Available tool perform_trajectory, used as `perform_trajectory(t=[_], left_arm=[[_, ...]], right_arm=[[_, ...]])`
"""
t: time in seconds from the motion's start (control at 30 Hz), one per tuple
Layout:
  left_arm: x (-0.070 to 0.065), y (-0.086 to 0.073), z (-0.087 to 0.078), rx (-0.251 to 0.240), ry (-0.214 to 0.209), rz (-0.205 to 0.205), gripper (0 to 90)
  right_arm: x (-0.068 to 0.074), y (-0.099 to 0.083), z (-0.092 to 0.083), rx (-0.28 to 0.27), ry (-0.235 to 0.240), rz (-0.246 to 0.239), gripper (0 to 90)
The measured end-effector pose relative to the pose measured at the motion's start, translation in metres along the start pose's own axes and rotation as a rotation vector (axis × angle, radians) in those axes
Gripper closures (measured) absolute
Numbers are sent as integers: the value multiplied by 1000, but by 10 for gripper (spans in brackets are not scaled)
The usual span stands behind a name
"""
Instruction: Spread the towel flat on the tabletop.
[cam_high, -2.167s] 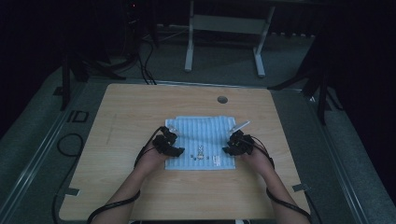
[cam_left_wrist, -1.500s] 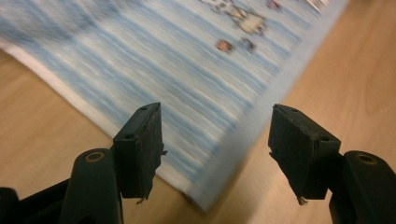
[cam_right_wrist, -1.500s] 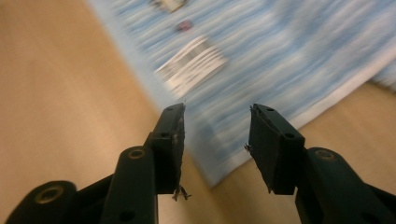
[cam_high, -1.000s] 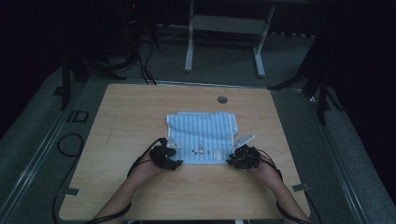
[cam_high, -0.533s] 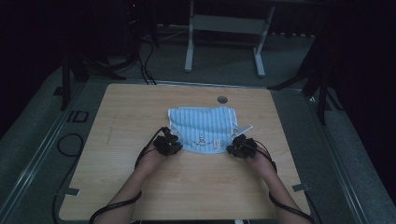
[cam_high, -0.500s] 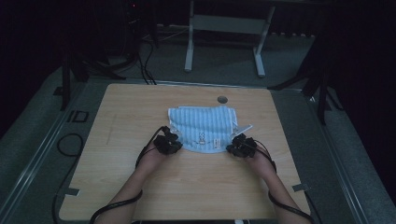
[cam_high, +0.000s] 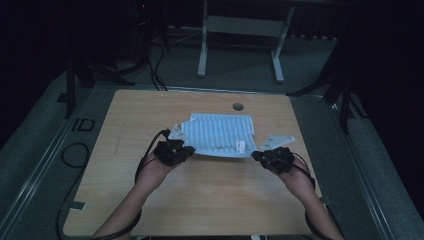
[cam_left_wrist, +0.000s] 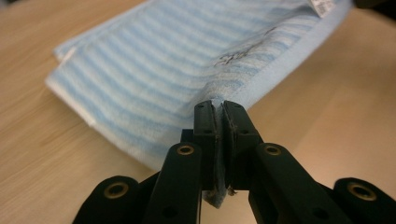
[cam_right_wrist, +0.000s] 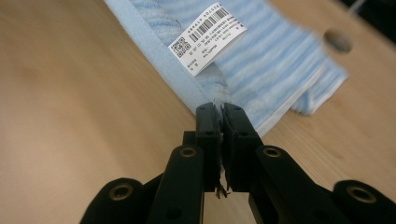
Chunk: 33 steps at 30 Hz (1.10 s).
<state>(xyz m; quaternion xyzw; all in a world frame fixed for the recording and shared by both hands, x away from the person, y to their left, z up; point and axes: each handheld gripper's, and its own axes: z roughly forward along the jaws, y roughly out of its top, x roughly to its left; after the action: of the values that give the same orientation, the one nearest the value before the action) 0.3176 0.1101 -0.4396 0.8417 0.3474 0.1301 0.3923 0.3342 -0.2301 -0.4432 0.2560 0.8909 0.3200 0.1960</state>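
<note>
A light blue striped towel (cam_high: 220, 134) lies on the wooden table (cam_high: 140, 120), its near edge lifted and stretched between my two grippers. My left gripper (cam_high: 187, 150) is shut on the towel's near left corner, and my right gripper (cam_high: 256, 155) is shut on the near right corner. In the left gripper view the jaws (cam_left_wrist: 219, 105) pinch the towel's hem, and the towel (cam_left_wrist: 163, 70) slopes down to the table beyond. In the right gripper view the jaws (cam_right_wrist: 218, 107) clamp the hem just below a white barcode label (cam_right_wrist: 208, 39) on the towel (cam_right_wrist: 280, 60).
A round cable hole (cam_high: 237, 106) sits in the table just beyond the towel, and it is blurred in the right gripper view (cam_right_wrist: 337, 39). Past the table's far edge stand a white metal frame (cam_high: 240, 30) and dark cables (cam_high: 150, 65) on the floor.
Both grippers went to the towel's near corners, shut on them, and have risen and moved away from the person, lifting the near edge off the table over the rest of the towel.
</note>
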Motion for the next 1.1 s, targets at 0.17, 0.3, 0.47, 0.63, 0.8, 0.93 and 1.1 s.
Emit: perform_trajectory(t=[0.17, 0.3, 0.47, 0.63, 0.8, 0.93, 1.1], left_arm=[[-50, -31, -28, 18, -109, 61, 840], [-84, -61, -33, 55, -213, 58, 833], [-95, -91, -30, 164, -283, 84, 524], [-73, -99, -21, 159, -259, 23, 505], [-52, -94, 0, 156, -181, 23, 489], [-39, -88, 12, 150, -146, 31, 489], [-11, -79, 34, 135, -130, -8, 457]], right_arm=[[40, -27, -52, -60, 33, -23, 855], [84, -61, -75, -17, 19, -80, 846], [112, -95, -84, 2, 94, -18, 678], [100, -103, -75, -9, 104, 43, 645], [74, -102, -43, -7, 108, 86, 629], [57, -97, -25, -7, 100, 97, 628], [32, -84, 4, 42, 69, 121, 594]])
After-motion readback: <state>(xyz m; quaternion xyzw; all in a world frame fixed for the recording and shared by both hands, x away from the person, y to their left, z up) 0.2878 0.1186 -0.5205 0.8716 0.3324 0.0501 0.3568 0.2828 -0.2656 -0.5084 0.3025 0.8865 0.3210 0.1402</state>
